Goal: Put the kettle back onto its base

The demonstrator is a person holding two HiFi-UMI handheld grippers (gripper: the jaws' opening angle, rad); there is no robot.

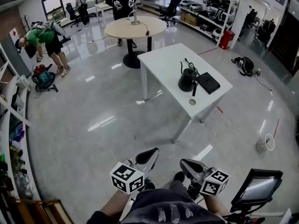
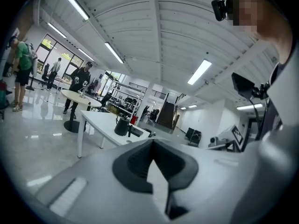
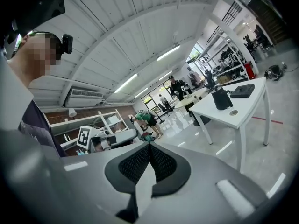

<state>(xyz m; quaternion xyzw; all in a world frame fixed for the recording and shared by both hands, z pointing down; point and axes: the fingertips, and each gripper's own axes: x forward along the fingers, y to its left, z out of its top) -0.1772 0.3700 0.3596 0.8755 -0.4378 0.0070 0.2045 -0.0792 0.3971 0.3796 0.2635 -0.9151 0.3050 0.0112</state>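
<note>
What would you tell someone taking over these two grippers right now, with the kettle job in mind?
Left gripper: shut, empty, held low in front of the person.
Right gripper: the same.
The kettle stands on the white table, beside its black base, not on it. Both are well across the floor from the grippers.
Done: nothing yet.
Left: walk to the table, grip the kettle, set it on the base.

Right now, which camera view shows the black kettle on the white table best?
The head view: it looks down on the kettle, showing its handle and the black base beside it. In the left gripper view the kettle is small and far off; in the right gripper view the kettle shows only as a dark side.
</note>
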